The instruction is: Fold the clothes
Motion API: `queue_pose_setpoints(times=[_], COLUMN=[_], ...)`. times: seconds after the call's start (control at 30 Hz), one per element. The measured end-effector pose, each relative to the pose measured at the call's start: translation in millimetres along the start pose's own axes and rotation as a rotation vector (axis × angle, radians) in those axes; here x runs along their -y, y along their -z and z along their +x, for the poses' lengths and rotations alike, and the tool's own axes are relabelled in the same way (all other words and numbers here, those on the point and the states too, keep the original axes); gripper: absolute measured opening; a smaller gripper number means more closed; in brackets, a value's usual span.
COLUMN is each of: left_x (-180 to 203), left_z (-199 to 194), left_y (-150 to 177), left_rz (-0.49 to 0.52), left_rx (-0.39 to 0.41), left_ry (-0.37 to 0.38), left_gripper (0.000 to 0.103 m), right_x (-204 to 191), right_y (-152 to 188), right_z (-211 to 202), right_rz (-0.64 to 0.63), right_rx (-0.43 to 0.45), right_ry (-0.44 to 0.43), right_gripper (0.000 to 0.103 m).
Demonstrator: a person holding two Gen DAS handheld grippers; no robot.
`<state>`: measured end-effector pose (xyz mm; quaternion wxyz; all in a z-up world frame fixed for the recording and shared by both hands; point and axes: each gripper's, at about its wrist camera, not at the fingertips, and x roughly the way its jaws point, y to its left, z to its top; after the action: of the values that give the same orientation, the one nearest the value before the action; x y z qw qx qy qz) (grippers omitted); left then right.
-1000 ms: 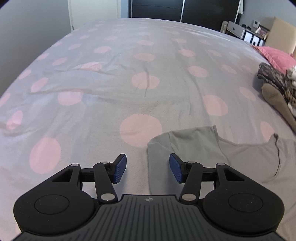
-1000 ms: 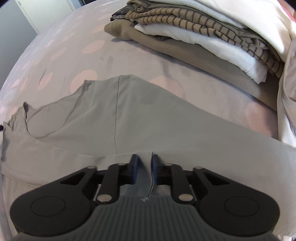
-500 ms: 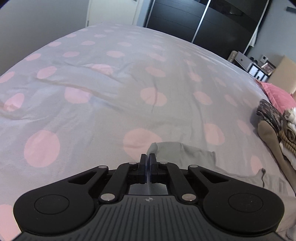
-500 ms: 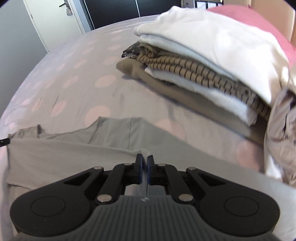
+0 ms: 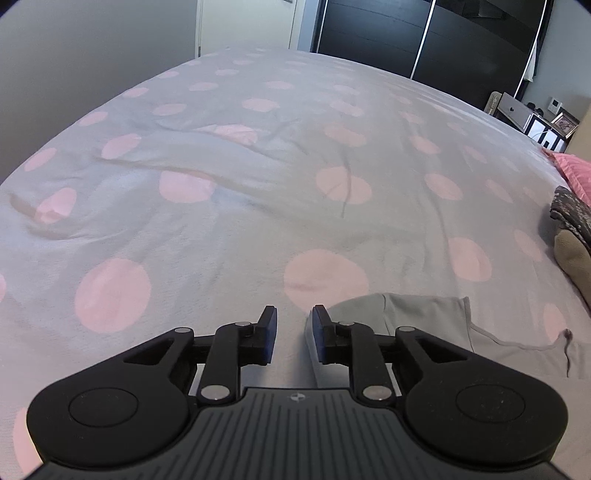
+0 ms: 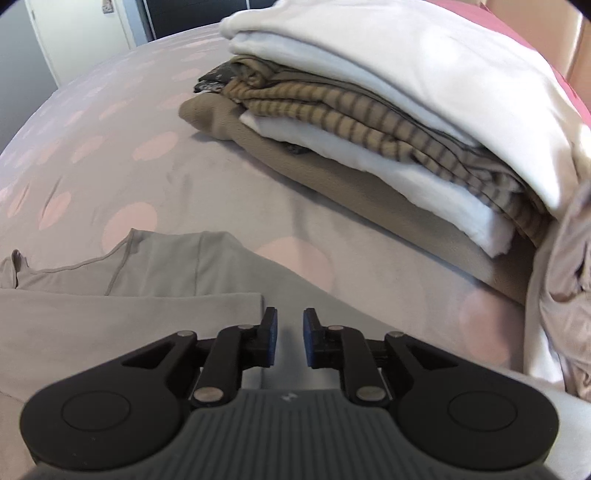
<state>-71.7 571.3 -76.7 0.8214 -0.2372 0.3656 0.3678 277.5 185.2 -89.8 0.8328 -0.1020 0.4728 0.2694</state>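
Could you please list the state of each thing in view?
Left gripper: opening, nothing between its pads.
Right gripper: opening, empty.
Grey shirt: lying flat, partly folded.
Stack: folded, piled on the bed.
Bedspread: wrinkled.

A wide bed [image 5: 258, 206] is spread with a grey cover [image 5: 399, 221] printed with pale pink dots, and the cover is creased in long ridges toward the left. Beyond its far edge a white door [image 5: 245, 24] is set in a plain grey wall [image 5: 92, 55], and beside it dark wardrobe doors [image 5: 424, 33] with thin bright strips are seen. At the right a small white unit [image 5: 517, 110] (with a framed picture [image 5: 564, 122] next to it) is placed against the wall. The room is evenly lit by soft daylight.
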Motion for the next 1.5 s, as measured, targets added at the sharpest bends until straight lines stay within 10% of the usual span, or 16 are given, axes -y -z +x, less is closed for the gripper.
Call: queue_pose_setpoints(times=[0.8,1.5], left_x=[34,55], left_z=[-138,-165], left_y=[79,118], left_rz=[0.153,0.203], left_rx=[-0.01,0.001], left_ry=[0.044,-0.039], left_gripper=[0.018,0.03], right_x=[183,303], right_y=[98,170], right_z=[-139,-178], right_rz=[0.319,0.594], right_rx=[0.08,0.11], right_ry=[0.171,0.268], right_gripper=[0.037,0.046])
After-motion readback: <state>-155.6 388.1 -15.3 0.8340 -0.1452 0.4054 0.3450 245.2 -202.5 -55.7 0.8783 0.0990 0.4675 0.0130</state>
